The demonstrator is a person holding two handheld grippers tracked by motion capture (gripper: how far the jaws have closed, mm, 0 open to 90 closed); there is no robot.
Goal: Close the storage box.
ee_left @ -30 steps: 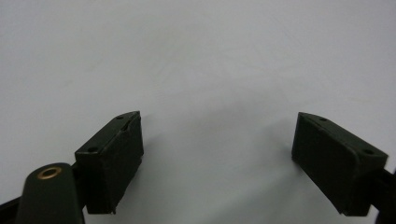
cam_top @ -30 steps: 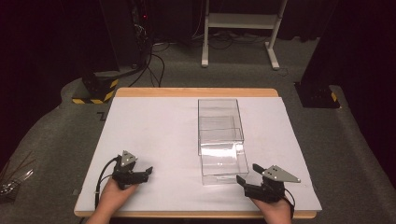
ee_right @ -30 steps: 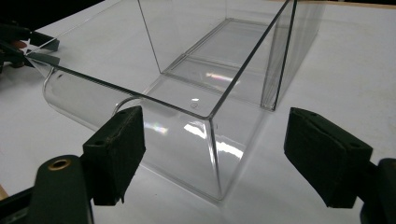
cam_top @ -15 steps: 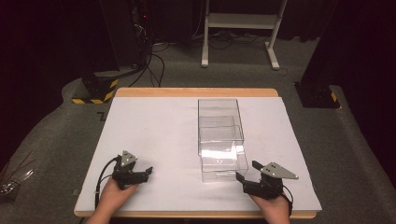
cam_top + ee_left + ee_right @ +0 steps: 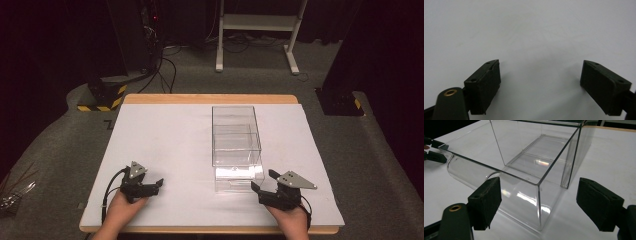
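Clear plastic forms the box (image 5: 236,147), which stands on the white-topped bench (image 5: 160,135), its long side running away from the person and its near end a drawer-like part with a curved front. Just beside that near end, at its right corner, the right hand-held gripper (image 5: 262,182) rests on the bench with jaws wide apart and nothing between them, the box corner showing close ahead in its own view (image 5: 539,202). Well to the left of the box, the left hand-held gripper (image 5: 156,183) lies on the bench, jaws likewise apart over bare white surface (image 5: 541,82).
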